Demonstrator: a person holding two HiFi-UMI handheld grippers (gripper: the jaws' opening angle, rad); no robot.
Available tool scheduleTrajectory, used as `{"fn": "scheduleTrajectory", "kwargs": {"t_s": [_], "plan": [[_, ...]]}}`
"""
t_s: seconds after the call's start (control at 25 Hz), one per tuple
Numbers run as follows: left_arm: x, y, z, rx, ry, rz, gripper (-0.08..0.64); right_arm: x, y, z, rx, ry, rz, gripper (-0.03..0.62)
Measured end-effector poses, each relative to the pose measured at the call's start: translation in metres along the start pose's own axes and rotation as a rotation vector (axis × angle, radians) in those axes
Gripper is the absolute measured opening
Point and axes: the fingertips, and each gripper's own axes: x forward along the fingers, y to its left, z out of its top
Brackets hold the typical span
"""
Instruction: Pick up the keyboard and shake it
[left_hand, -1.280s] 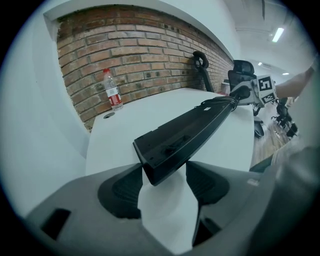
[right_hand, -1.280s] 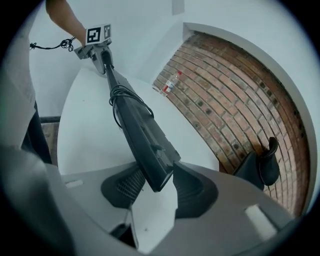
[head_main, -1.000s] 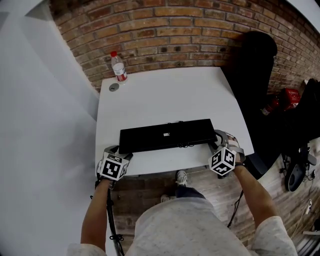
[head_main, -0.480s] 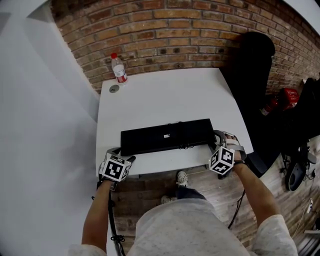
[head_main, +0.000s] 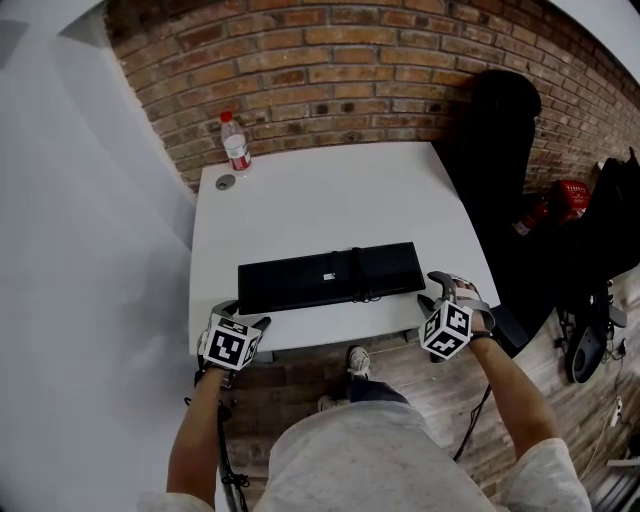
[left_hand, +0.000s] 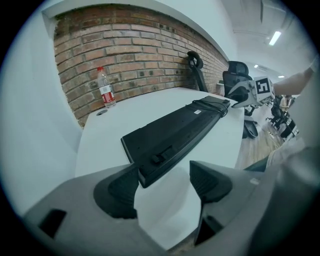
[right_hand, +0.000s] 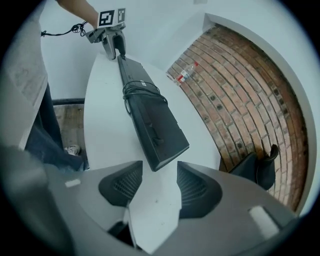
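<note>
Brick wall (head_main: 330, 60) backs a white table (head_main: 330, 190), where the long black keyboard (head_main: 330, 277) lies near the front edge. It looks rigid, light and smooth, so it is best pinched at both short ends. The left gripper (left_hand: 162, 182) and right gripper (right_hand: 159, 182) face those ends, jaws opening and pinching nothing.

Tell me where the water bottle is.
Head view: the water bottle stands on the table's far left corner, by the brick wall, beside a grey disc.
</note>
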Motion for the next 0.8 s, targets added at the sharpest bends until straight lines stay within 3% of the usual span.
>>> {"fn": "scheduleTrajectory", "kwargs": {"t_s": [0.4, 0.8], "plan": [[-0.029, -0.030, 0.054, -0.162, -0.226, -0.037, 0.310, -0.043, 0.003, 0.058, 0.286, -0.151, 0.001, 0.181], [-0.065, -0.064, 0.120, -0.210, -0.434, -0.063, 0.219, -0.085, -0.015, 0.111, 0.570, -0.331, 0.008, 0.120]]}}
